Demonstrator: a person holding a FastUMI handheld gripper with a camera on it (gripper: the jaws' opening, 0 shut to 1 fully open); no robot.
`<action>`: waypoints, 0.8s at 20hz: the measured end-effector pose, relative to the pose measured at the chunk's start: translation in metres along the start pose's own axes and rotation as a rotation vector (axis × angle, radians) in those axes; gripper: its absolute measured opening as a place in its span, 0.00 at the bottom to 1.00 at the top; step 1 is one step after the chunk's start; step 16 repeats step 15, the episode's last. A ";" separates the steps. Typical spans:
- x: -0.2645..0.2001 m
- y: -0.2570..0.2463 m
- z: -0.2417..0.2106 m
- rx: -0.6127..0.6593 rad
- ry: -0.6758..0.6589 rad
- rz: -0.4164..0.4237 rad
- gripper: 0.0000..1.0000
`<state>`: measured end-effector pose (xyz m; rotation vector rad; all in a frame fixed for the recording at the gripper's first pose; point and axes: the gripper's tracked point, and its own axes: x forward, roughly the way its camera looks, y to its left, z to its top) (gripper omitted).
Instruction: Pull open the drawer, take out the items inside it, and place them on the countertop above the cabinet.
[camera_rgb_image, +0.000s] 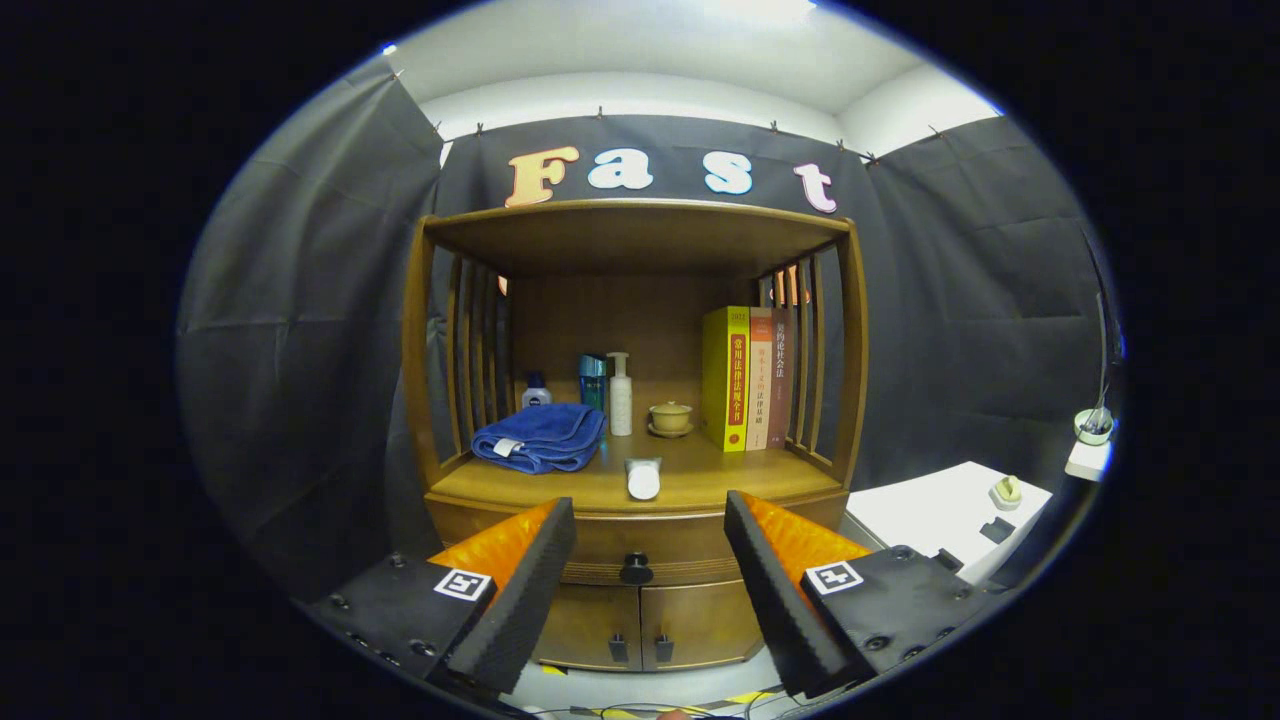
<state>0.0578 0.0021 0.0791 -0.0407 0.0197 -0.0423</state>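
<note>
A wooden cabinet (640, 480) stands ahead of me with its drawer (650, 545) closed. The drawer's dark round knob (636, 569) sits between my two fingers and a little beyond them. My gripper (648, 525) is open with nothing between its fingers. On the countertop (720, 475) above the drawer lies a white tube (643, 477) near the front edge. What is inside the drawer is hidden.
Also on the countertop: a folded blue towel (540, 436), small bottles (620, 393), a small lidded cup (670, 417) and upright books (745, 378). Slatted sides and a top shelf enclose it. Two lower doors (650, 625) sit beneath the drawer. A white table (945, 510) stands to the right.
</note>
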 end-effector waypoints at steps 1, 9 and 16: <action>0.000 -0.001 0.001 -0.001 -0.007 -0.004 0.98; 0.000 -0.002 -0.006 -0.012 0.003 -0.001 0.98; 0.001 -0.002 -0.002 -0.017 -0.007 0.005 0.98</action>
